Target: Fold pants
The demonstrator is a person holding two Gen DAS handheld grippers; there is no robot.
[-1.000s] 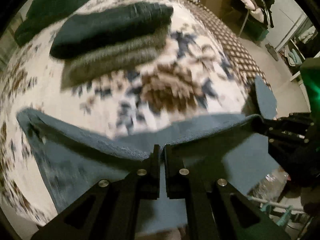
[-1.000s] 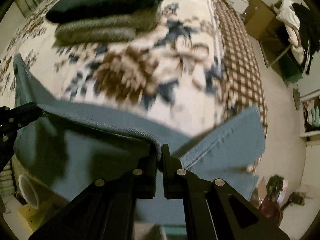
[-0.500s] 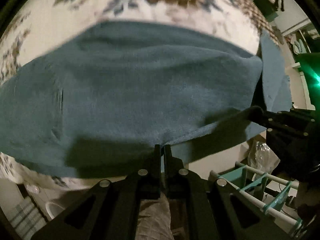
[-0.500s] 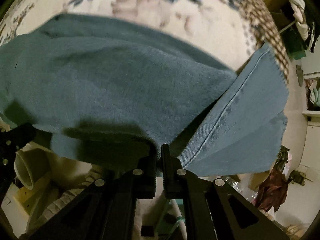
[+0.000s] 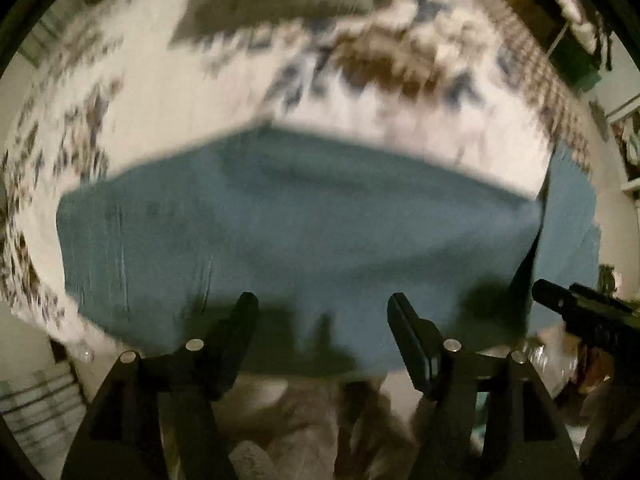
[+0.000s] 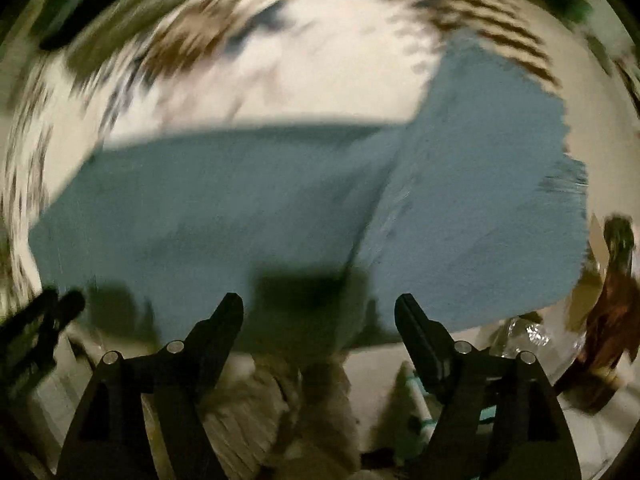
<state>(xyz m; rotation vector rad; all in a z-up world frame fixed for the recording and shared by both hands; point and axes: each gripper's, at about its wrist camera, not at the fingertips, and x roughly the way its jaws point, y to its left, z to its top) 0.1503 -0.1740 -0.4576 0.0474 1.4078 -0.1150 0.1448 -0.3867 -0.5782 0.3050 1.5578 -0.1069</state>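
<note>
The pants [image 5: 304,232] lie folded on the bed [image 5: 192,104], near its front edge, one part reaching out to the right [image 6: 500,184]. Behind them, further back on the bed, sits a stack of folded clothes [image 5: 280,4]. The left hand-held gripper [image 5: 322,308] and the right hand-held gripper [image 6: 320,308] hang side by side above the pants' front edge.
</note>
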